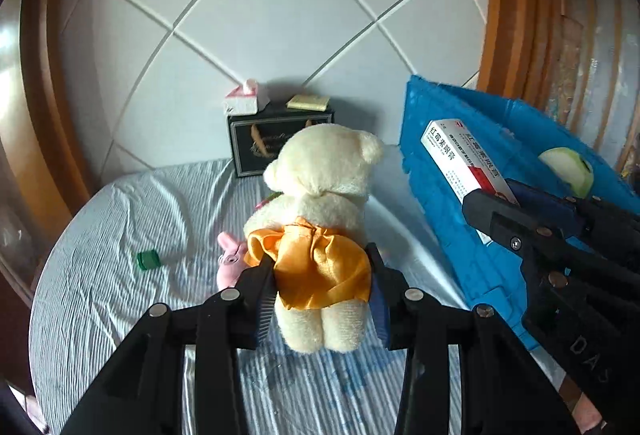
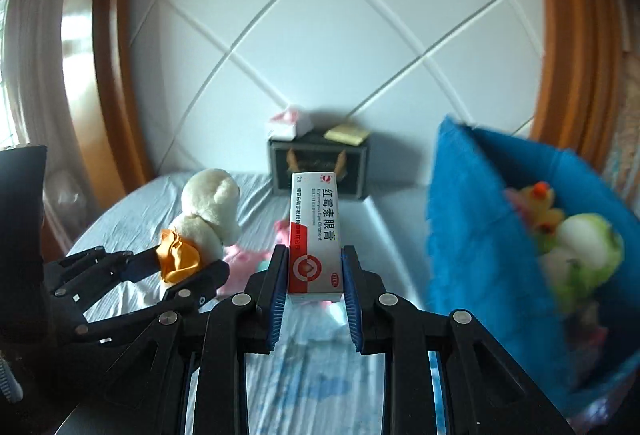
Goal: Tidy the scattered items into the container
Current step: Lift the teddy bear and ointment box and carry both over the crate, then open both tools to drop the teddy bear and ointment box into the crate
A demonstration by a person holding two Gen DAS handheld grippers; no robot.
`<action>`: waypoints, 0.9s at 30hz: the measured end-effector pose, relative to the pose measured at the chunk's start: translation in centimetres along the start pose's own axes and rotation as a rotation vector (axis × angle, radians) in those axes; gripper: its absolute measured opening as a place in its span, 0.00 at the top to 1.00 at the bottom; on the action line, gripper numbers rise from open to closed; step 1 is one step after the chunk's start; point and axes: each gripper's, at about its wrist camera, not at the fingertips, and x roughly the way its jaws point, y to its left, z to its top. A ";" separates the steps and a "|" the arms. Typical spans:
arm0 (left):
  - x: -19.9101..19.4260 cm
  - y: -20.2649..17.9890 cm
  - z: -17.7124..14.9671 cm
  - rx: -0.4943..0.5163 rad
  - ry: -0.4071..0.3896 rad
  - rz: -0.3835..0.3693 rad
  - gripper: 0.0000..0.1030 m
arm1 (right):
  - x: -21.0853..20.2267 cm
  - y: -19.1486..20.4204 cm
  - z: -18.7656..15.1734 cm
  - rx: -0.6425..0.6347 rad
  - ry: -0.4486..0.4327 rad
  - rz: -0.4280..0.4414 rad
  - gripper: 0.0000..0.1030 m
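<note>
My left gripper (image 1: 320,267) is shut on a cream teddy bear (image 1: 324,191) in an orange skirt and holds it upright above the striped bed sheet (image 1: 120,235). My right gripper (image 2: 315,263) is shut on a white and red ointment box (image 2: 316,231), held up beside the blue fabric container (image 2: 472,227). The box (image 1: 460,159) and the container (image 1: 440,115) show at the right of the left wrist view. The container holds a green and white plush (image 2: 584,247) and a yellow duck toy (image 2: 540,203). The bear (image 2: 208,211) is at left of the right wrist view.
A pink pig toy (image 1: 230,263) and a small green cap (image 1: 148,259) lie on the sheet. A black box (image 1: 256,143) stands against the white padded headboard (image 1: 280,15), with a small white and pink carton (image 1: 242,101) and a yellow pad (image 1: 309,102) on top.
</note>
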 end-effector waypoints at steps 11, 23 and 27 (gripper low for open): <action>-1.1 -18.5 5.8 0.141 -0.075 -0.201 0.62 | -9.0 -18.2 -0.4 0.129 -0.064 -0.256 0.75; 8.7 -34.2 5.4 0.176 0.275 -0.117 0.62 | -3.0 -32.6 -4.4 0.101 0.238 -0.120 0.75; 9.0 -34.4 4.7 0.164 0.299 -0.071 0.60 | -2.1 -33.6 -5.0 0.096 0.263 -0.063 0.75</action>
